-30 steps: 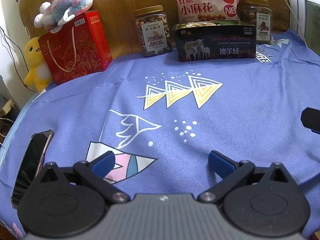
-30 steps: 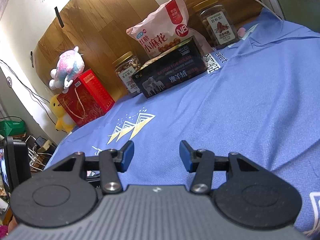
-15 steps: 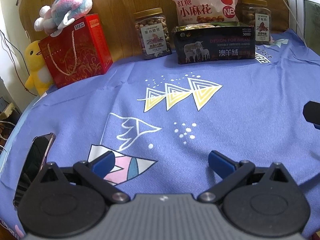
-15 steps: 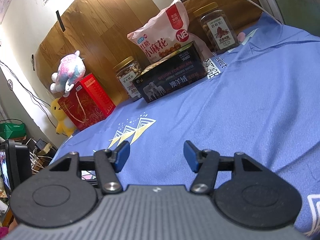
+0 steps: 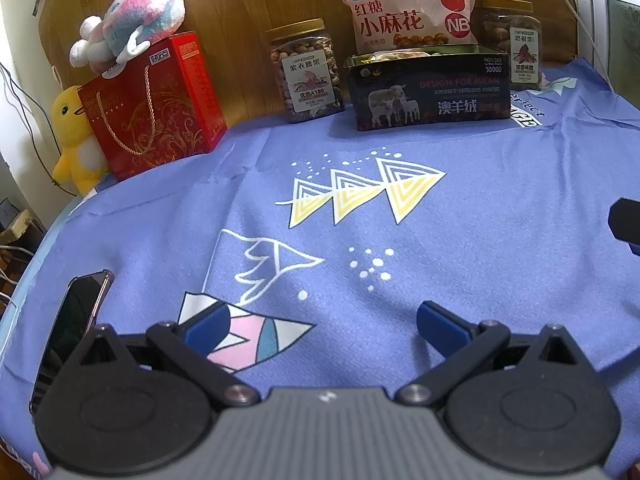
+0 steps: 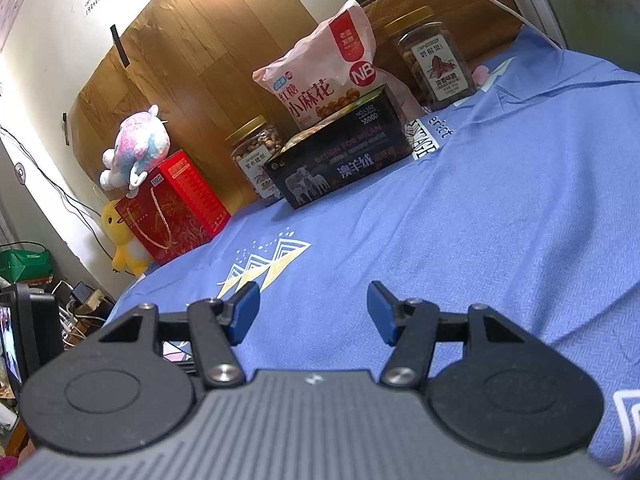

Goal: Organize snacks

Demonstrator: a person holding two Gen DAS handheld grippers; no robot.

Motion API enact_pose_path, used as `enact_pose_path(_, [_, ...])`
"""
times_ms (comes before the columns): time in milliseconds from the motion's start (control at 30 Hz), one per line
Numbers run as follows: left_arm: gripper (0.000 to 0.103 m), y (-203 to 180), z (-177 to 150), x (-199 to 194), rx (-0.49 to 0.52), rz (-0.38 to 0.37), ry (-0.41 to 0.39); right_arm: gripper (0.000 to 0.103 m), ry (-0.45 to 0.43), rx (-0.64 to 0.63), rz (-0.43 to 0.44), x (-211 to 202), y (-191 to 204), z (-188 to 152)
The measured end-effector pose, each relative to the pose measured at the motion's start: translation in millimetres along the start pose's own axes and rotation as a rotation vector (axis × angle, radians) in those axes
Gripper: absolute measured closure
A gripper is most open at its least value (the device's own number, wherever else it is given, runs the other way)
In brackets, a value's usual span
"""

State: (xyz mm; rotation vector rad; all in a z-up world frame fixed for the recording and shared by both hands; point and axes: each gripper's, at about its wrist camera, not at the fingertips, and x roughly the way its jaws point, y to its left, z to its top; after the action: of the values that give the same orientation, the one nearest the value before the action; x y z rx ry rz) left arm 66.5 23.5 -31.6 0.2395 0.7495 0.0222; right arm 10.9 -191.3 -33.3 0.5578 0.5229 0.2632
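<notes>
Two nut jars [image 5: 306,70] [image 5: 512,42] flank a pink snack bag [image 5: 404,8] that stands behind a dark box [image 5: 428,90], all at the far edge of the table's blue cloth [image 5: 480,200], against a wood panel. Left of them sits a red gift box [image 5: 156,104] with a plush [image 5: 132,38] on top. Left tongs [image 5: 320,322] stand wide, empty, above the cloth. Right tongs [image 6: 312,312] gape about half-wide, having just opened, nothing between them.

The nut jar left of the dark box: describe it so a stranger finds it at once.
Along the wooden board behind the blue cloth, find the dark box. Just left stands the nut jar: gold lid, white label, apart from the red gift box.
</notes>
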Motion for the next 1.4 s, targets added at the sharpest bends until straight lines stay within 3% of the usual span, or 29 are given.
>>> enact_pose_path(1400, [0.0, 1.7, -1.4, -1.9, -0.012, -0.017, -0.006, 0.041, -0.005, 0.0, 0.0, -1.3, -1.0, 0.5])
